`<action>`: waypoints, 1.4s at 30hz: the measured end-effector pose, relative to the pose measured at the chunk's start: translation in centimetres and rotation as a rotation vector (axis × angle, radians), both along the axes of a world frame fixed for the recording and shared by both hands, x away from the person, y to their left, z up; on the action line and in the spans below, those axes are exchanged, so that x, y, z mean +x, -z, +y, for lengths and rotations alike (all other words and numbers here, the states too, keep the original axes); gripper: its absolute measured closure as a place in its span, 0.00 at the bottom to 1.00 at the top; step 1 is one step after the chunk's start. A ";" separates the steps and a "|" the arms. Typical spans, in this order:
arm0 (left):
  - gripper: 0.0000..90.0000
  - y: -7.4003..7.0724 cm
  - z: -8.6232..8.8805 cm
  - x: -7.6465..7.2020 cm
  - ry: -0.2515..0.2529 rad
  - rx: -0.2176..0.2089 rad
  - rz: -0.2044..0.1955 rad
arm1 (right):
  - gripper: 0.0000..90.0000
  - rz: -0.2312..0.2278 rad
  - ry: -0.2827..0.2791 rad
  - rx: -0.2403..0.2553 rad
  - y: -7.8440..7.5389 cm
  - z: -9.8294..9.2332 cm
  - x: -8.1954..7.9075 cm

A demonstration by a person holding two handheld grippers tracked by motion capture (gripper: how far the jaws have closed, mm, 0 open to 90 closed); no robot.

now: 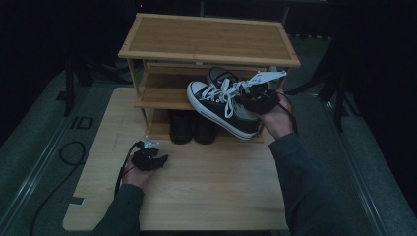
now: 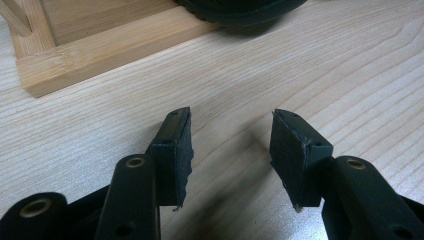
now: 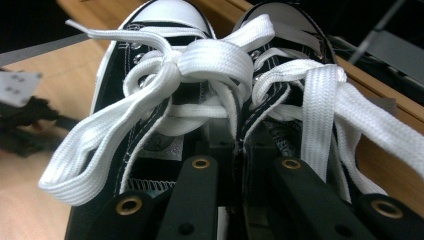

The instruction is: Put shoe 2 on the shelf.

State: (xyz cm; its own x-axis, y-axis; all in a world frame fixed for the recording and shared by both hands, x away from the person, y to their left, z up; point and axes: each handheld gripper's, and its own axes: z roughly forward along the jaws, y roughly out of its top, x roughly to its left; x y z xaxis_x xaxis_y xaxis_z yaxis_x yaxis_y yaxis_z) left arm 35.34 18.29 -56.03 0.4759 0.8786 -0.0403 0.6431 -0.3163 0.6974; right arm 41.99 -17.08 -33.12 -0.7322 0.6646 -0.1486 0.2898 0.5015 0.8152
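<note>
Two black canvas sneakers with white toe caps and white laces (image 1: 222, 104) hang in our right gripper (image 1: 255, 98), up in the air in front of the middle shelf of the light bamboo shoe rack (image 1: 209, 39). In the right gripper view, its jaws are squeezed together on the inner walls of both sneakers (image 3: 190, 75), one sneaker on each side of the jaws, with the laces flopping over them. So we hold the pair as one bunch.

Our left gripper (image 1: 150, 158) rests low over the pale wooden table (image 1: 211, 191), well apart from the sneakers. Its jaws stand partly apart with nothing between them, and bare table shows past the pads (image 2: 175, 147). Just ahead of it is the bottom rail of the rack (image 2: 100, 55).

A pair of dark boots (image 1: 193, 127) already sits on the bottom shelf, below and to the left of our right gripper.

We think the job is about half done. The sneakers are picked up and carried near the rack. What is left is to slide them onto the middle shelf, set them flat, and let go. The top shelf is bare too, so we cannot be sure which shelf they go on.
</note>
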 end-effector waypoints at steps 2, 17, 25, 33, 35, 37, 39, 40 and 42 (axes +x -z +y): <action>0.57 0.0 0.0 0.0 0.001 -0.001 0.000 | 0.95 -0.005 0.025 -0.001 0.1 0.3 0.1; 0.57 0.0 0.0 0.0 0.003 -0.003 0.002 | 0.95 0.001 0.246 0.008 0.6 2.2 0.6; 0.57 0.0 0.0 0.0 0.003 -0.003 0.002 | 0.95 0.006 0.316 0.006 0.5 2.8 0.8; 0.57 0.0 0.1 0.0 0.004 -0.003 0.003 | 0.93 0.029 0.374 -0.015 0.3 3.4 1.1; 0.57 0.0 0.0 0.0 0.004 -0.002 0.003 | 0.93 0.039 0.375 -0.020 0.2 3.5 1.3; 0.57 0.0 0.0 0.0 0.004 -0.002 0.002 | 0.90 0.048 0.384 -0.024 0.1 3.5 1.4; 0.57 0.0 0.0 0.0 0.004 0.001 0.003 | 0.86 0.059 0.392 -0.029 -0.1 3.6 1.6; 0.57 0.0 0.0 0.0 0.006 0.000 0.003 | 0.83 0.064 0.393 -0.031 -0.1 3.6 1.6; 0.57 0.0 0.1 0.0 0.006 -0.001 0.004 | 0.79 0.072 0.387 -0.026 -0.2 3.6 1.8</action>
